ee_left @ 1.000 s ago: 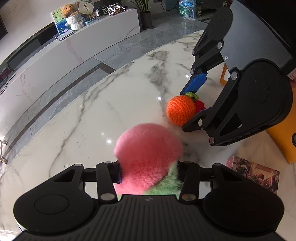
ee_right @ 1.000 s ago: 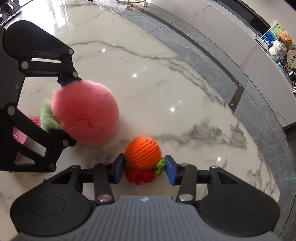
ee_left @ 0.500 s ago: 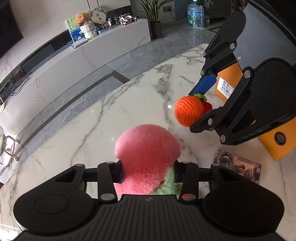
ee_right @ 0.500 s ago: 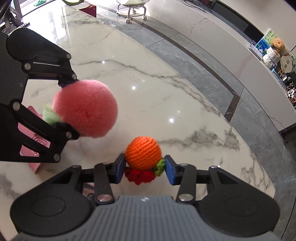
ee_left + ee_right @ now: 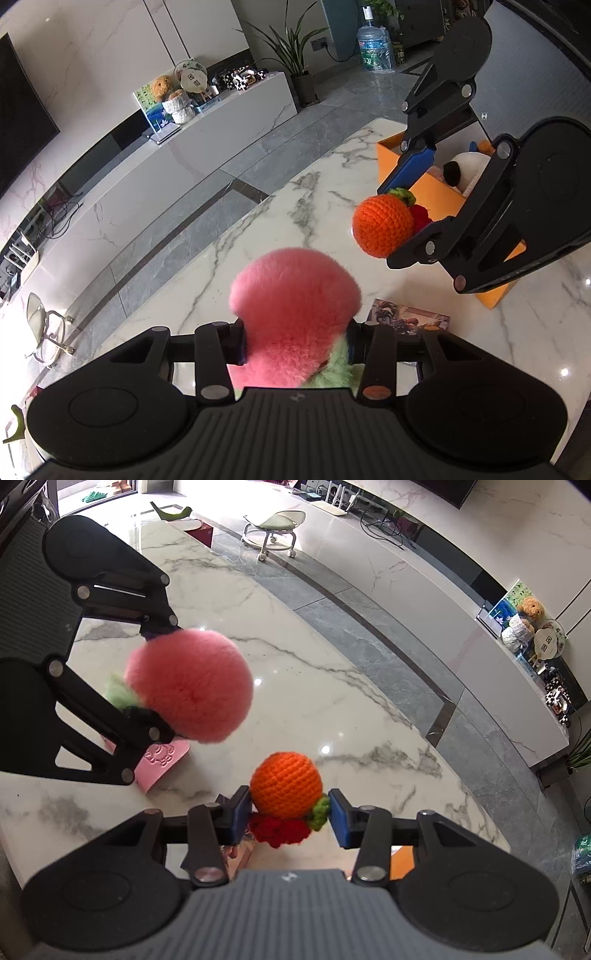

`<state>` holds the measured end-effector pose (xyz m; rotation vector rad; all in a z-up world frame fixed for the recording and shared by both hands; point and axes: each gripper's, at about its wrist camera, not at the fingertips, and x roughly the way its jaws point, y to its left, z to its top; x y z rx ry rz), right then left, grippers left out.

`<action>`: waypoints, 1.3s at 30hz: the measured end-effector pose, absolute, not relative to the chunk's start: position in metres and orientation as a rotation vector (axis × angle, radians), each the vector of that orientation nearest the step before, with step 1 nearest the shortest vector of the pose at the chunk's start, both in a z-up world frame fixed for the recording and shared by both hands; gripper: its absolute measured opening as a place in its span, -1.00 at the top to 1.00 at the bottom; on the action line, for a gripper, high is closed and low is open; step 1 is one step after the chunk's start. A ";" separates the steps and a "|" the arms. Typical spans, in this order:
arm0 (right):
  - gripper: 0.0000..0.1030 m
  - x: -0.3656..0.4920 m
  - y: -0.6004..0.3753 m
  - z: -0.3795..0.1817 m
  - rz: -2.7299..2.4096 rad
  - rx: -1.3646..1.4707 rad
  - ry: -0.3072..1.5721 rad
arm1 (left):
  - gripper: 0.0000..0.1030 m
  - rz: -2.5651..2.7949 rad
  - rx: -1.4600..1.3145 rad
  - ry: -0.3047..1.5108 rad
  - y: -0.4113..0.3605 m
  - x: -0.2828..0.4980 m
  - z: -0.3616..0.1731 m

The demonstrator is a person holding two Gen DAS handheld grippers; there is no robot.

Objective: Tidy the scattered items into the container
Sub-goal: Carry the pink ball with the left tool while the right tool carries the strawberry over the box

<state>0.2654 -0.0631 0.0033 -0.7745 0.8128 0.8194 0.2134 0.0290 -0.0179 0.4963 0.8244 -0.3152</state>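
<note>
No legible text, labels or numbers.

Right claw (image 5: 406,206) hides most of orange box (image 5: 386,162); box contents unclear; card (image 5: 410,320) print too small; pink pad (image 5: 162,762) half hidden.

Orange box (image 5: 417,188) sat at the far right of the marble table (image 5: 303,229), top open but partly taken up by a white plush (image 5: 467,171), so room to drop in was mostly on the near side. Right gripper (image 5: 400,225) w/ the crocheted orange (image 5: 382,225) hung just in front of the box's near wall, blocking the direct line for the left gripper (image 5: 295,343) w/ the pink plush (image 5: 295,306). Left of the box the tabletop lay bare & wide; nearer than the box, a printed card (image 5: 410,321) and a pink card (image 5: 162,764) lay flat, low, no real obstruction.
</note>
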 end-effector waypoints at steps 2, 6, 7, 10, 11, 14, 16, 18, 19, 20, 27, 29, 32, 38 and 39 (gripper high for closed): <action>0.07 0.256 -0.072 0.009 0.811 -0.775 0.802 | 0.03 -0.325 0.518 0.809 0.018 0.207 -0.011; 0.07 0.238 -0.094 0.021 0.786 -0.777 0.781 | 0.03 -0.345 0.555 0.777 -0.006 0.195 0.003; 0.07 0.234 -0.099 0.024 0.777 -0.775 0.776 | 0.03 -0.348 0.561 0.767 -0.012 0.192 0.005; 0.07 0.224 -0.118 0.032 0.747 -0.768 0.764 | 0.03 -0.364 0.581 0.743 -0.032 0.186 0.012; 0.07 0.221 -0.125 0.035 0.737 -0.765 0.761 | 0.03 -0.371 0.588 0.737 -0.039 0.184 0.014; 0.07 0.213 -0.147 0.041 0.706 -0.754 0.753 | 0.03 -0.393 0.610 0.718 -0.059 0.180 0.019; 0.07 0.209 -0.163 0.044 0.685 -0.745 0.751 | 0.03 -0.408 0.620 0.704 -0.073 0.180 0.022; 0.07 0.206 -0.178 0.047 0.667 -0.735 0.753 | 0.03 -0.430 0.621 0.692 -0.087 0.182 0.026; 0.07 0.206 -0.186 0.048 0.655 -0.732 0.755 | 0.03 -0.441 0.626 0.684 -0.094 0.183 0.028; 0.07 0.207 -0.194 0.048 0.643 -0.729 0.757 | 0.03 -0.451 0.630 0.675 -0.102 0.184 0.030; 0.07 0.216 -0.254 0.056 0.547 -0.693 0.779 | 0.03 -0.530 0.636 0.623 -0.153 0.200 0.042; 0.07 0.222 -0.269 0.055 0.525 -0.676 0.791 | 0.03 -0.554 0.632 0.618 -0.166 0.207 0.041; 0.07 0.232 -0.288 0.050 0.504 -0.637 0.826 | 0.03 -0.595 0.614 0.627 -0.183 0.215 0.035; 0.07 0.252 -0.317 0.023 0.478 -0.608 0.894 | 0.03 -0.675 0.639 0.655 -0.213 0.225 0.003; 0.07 0.257 -0.323 0.018 0.480 -0.604 0.902 | 0.02 -0.689 0.639 0.664 -0.217 0.226 -0.003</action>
